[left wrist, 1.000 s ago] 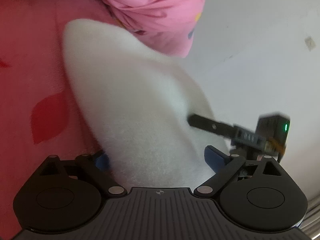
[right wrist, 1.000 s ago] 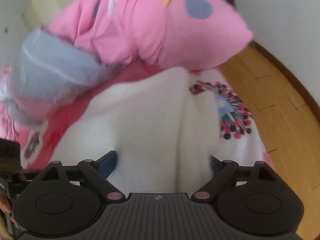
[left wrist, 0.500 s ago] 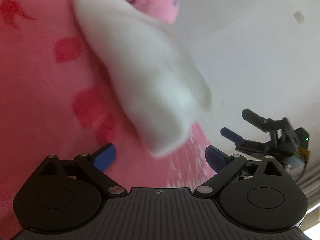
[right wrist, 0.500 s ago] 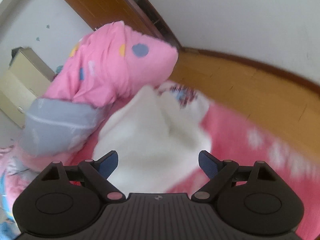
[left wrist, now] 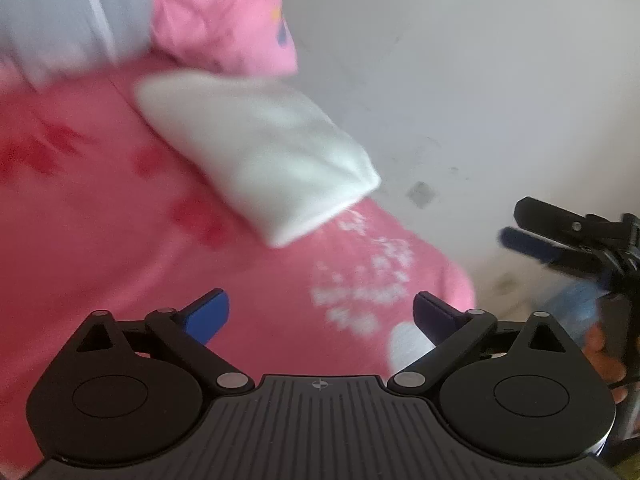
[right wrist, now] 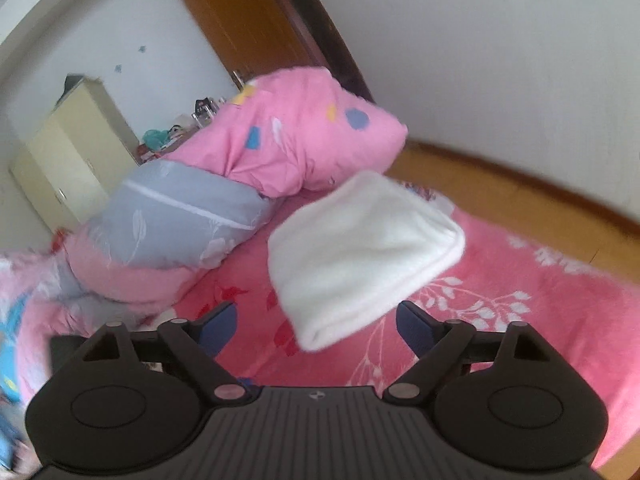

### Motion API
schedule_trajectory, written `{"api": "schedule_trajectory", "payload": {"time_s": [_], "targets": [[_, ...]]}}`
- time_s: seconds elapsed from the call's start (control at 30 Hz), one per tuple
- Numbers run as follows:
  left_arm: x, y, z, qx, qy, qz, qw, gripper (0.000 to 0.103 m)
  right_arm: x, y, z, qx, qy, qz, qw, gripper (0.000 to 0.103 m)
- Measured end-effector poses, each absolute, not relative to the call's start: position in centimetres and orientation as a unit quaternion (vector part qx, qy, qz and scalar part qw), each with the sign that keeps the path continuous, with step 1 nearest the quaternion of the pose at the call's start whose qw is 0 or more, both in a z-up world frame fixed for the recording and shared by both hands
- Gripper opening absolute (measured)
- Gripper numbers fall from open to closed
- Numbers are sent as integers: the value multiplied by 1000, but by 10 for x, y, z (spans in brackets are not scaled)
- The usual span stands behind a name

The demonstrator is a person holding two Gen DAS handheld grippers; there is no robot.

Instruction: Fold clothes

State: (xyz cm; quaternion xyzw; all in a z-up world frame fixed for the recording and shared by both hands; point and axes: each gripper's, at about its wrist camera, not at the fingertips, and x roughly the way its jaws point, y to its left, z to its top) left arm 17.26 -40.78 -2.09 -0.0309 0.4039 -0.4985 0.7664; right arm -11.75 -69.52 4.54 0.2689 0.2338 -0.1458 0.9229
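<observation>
Left hand-held gripper (left wrist: pixel 320 312): jaws spread, nothing between the blue pads, raised above the pink bed (left wrist: pixel 100 220). The folded white garment (left wrist: pixel 264 152) lies flat on the bed, near the edge along the wall, just beside the pink duvet (right wrist: pixel 304 136) and grey pillow (right wrist: pixel 176 216) piled at the bed's end. Right hand-held gripper (right wrist: pixel 316 326): jaws spread, empty, clear of the garment.

Even soft daylight, no glare or hard shadows. Left wrist view motion-blurred: folded white garment (left wrist: pixel 264 160) and bedspread (left wrist: pixel 100 240) print smeared. Right wrist view sharper, garment edges soft. Fisheye bends walls, dark vignette at corners
</observation>
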Motion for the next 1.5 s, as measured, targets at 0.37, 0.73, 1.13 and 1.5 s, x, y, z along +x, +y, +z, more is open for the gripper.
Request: {"api": "schedule_trajectory", "payload": {"time_s": [0.37,0.73,1.13,1.5], "targets": [[105,-310,25,53,309,-395,864,103,-157,-541,43,147,225,-249,930,103],[61,-262,49,77,267,-347,896,103,-188,-445,72,90,171,-329,924,103],[43,-250,61,107,212,-325,915,103,-183,-416,88,92,171,-327,925,103],[41,-255,63,103,216,-317,918,103,-173,-406,87,80,190,-327,922,103]]}}
